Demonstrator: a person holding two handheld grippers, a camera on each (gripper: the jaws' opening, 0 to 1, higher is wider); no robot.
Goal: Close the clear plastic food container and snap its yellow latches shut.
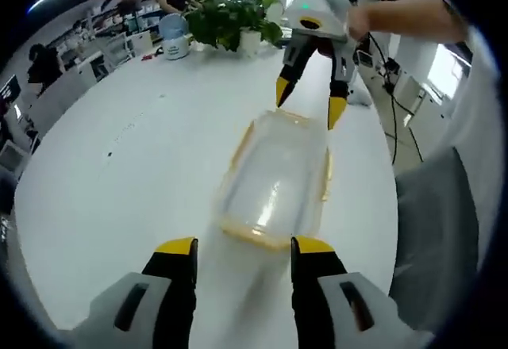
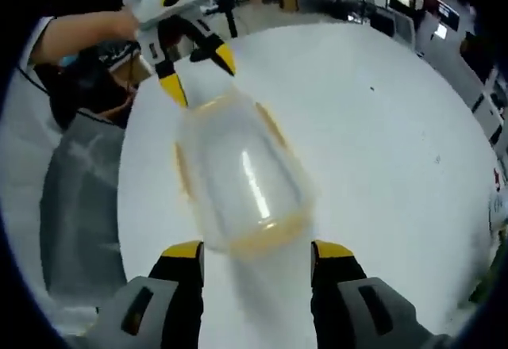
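I had the clear container (image 1: 274,182), lid seemingly on though blurred, lying on the white table (image 1: 119,143) between both grippers. My left gripper (image 1: 242,246) and right gripper (image 2: 258,250) stood with jaws spread, gripping nothing, at opposite ends

Clear container (image 2: 242,182) motion-blurred — yellow latches' (image 1: 325,176) state unreadable

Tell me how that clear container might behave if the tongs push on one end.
The container looks empty and thin-walled, so probably light. It sits on a smooth white table, so a push would likely slide it rather than tip it, being low and wide. The open left tongs and open right tongs face opposite ends, which could brace it.
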